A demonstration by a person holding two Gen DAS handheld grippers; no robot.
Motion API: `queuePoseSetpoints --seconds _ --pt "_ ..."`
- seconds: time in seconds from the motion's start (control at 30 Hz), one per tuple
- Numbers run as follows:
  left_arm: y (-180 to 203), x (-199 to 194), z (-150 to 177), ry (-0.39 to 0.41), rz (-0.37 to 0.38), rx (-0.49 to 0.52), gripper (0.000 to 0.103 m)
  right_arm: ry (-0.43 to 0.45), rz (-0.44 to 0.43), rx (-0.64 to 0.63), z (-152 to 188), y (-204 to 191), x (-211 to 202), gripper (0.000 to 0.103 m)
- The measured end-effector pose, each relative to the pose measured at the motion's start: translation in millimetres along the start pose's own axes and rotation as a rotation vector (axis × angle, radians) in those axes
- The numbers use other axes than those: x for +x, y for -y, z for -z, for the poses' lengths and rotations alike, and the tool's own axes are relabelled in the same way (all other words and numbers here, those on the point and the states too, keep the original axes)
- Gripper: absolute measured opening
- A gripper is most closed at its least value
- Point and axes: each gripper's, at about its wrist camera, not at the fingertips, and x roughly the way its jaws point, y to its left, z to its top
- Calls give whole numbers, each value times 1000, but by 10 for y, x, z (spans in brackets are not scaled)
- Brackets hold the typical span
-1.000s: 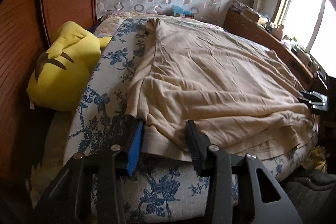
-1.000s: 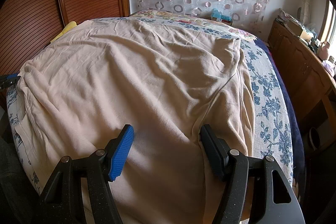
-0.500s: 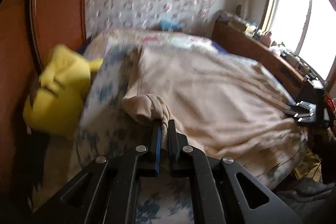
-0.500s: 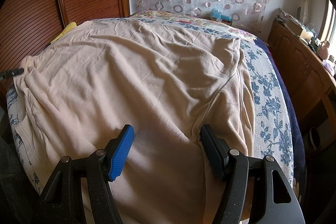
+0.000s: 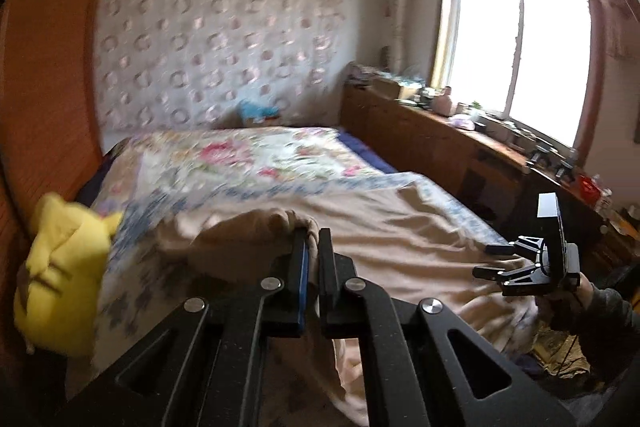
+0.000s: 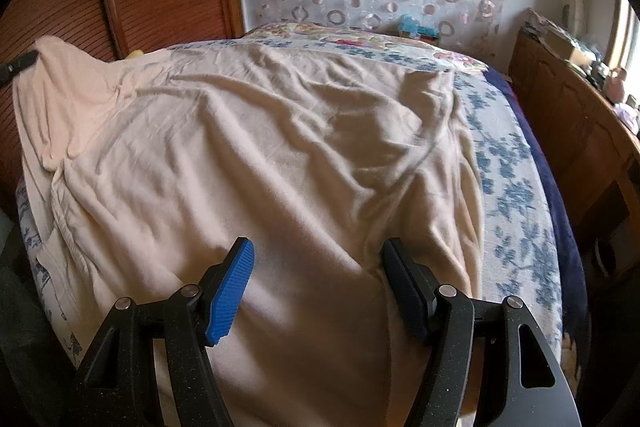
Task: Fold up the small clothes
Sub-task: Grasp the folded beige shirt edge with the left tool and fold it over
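**Left has the corner, right has nothing**

While the left gripper (image 5: 311, 251) is pinched tight on a bunched corner of the beige garment (image 6: 260, 163), lifted clear of the bed (image 6: 516, 195) by its left edge, the right gripper (image 6: 316, 267) sits with its fingers spread wide and nothing between them, low over the same cloth at the near edge. So the left one is the only one that can carry the fold. From it, the rest of the garment runs away to the right, long axis across the bed toward the right gripper. I'd guess the corner goes over that way. The yellow plush (image 5: 60, 279) sits just off the left edge.
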Motion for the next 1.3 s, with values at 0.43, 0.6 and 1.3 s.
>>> queuePoseSetpoints --seconds 0.43,0.6,1.3 --pt "1071 471 -547 -35 250 182 4 180 39 87 14 249 -820 69" --pt "1345 539 -608 -59 300 221 4 213 55 84 60 282 -948 69" --pt "573 639 13 -89 115 61 77 115 -69 55 -18 53 -381 69"
